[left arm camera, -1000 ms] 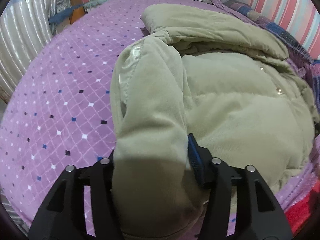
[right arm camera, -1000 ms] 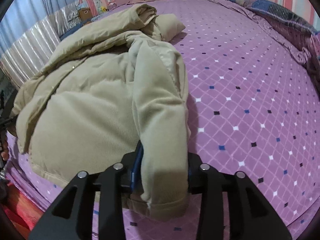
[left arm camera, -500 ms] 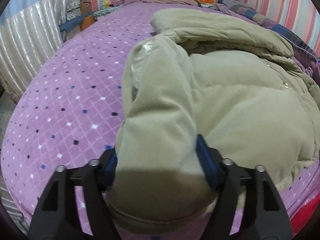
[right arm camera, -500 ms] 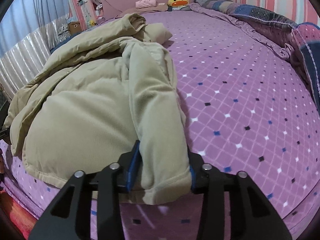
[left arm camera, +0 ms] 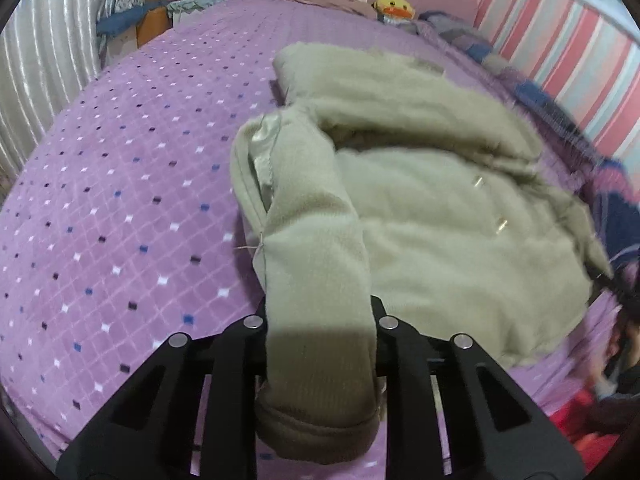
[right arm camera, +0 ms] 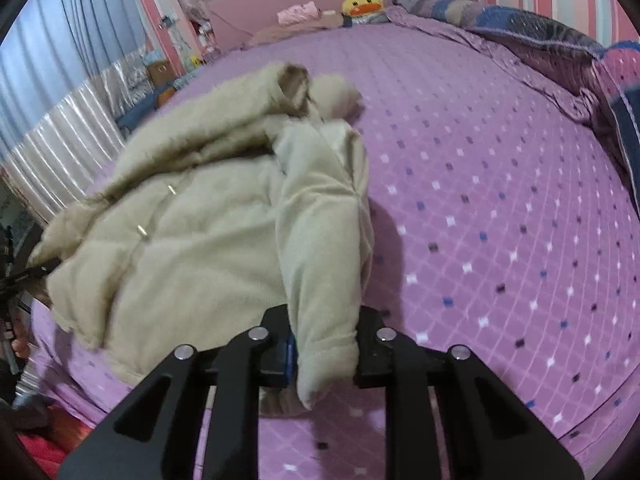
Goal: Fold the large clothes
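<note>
Lifted since the earlier frame: both sleeve ends, off the bed (left arm camera: 120,208). Left gripper (left arm camera: 320,320) and right gripper (right arm camera: 324,336) closing on 1 sleeve each of the coat (left arm camera: 432,240), near the bed's foot edge. Bulky, soft, probably light; cuffs grip best.

The left tool (left arm camera: 320,320), jaws closing, pinches a sleeve (left arm camera: 316,264) of the beige coat (left arm camera: 440,240) over the purple bedspread (left arm camera: 120,220).

Matt fuzzy cloth coat (left arm camera: 432,240), shiny satin lining (left arm camera: 264,148), plush bedspread (left arm camera: 120,200)
</note>
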The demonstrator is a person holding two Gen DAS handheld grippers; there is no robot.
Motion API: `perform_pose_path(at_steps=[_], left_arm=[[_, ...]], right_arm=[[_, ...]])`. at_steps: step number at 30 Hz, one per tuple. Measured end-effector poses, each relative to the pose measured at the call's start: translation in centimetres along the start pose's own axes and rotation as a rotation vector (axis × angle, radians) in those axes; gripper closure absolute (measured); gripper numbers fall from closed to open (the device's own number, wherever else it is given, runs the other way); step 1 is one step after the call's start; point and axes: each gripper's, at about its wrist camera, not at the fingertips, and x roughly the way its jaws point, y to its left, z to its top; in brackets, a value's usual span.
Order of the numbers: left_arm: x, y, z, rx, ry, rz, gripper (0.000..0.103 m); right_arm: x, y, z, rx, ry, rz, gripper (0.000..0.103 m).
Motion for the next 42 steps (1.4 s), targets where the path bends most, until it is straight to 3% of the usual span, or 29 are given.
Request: perform_pose_path(at_steps=[7, 15, 22, 28, 31, 36, 39, 42], left_arm=[[-1.5, -2.7, 5.7, 0.014, -0.040, -0.062, 0.085], [-3.0, -2.6, 14.0, -0.101, -0.106, -0.125, 0.085], [-4.3, -0.1, 21.8, -0.242, -0.193, -0.131, 0.085], [1.9, 1.9, 29.6, -0.424, -0.110, -0.113, 0.085], [5.9, 1.4, 32.6, -0.417, -0.087, -0.046, 0.085], [11.7, -0.7, 36.0, -0.337, -0.055, 0.098, 0.085], [15.6, -0.9, 37.3, -0.299, -0.019, 0.175, 0.085], [18.7, -0.4, 37.8, -0.275, 0.013, 0.204, 0.084]], right_arm=[[-2.4, 2.1, 6.3, 0.043, -0.126, 0.114, 0.084], [-1.8, 4.6, 14.8, 0.090, -0.223, 0.217, 0.084], [-0.8, 1.9, 23.6, 0.357, -0.309, 0.282, 0.084], [5.2, -0.9, 29.7, 0.562, -0.279, 0.180, 0.084], [9.3, -1.8, 32.0, 0.592, -0.233, 0.099, 0.084], [15.9, -1.4, 34.7, 0.522, -0.183, -0.089, 0.084], [18.8, -1.3, 35.3, 0.483, -0.158, -0.154, 0.084], [22.0, -1.8, 35.7, 0.465, -0.115, -0.198, 0.084]])
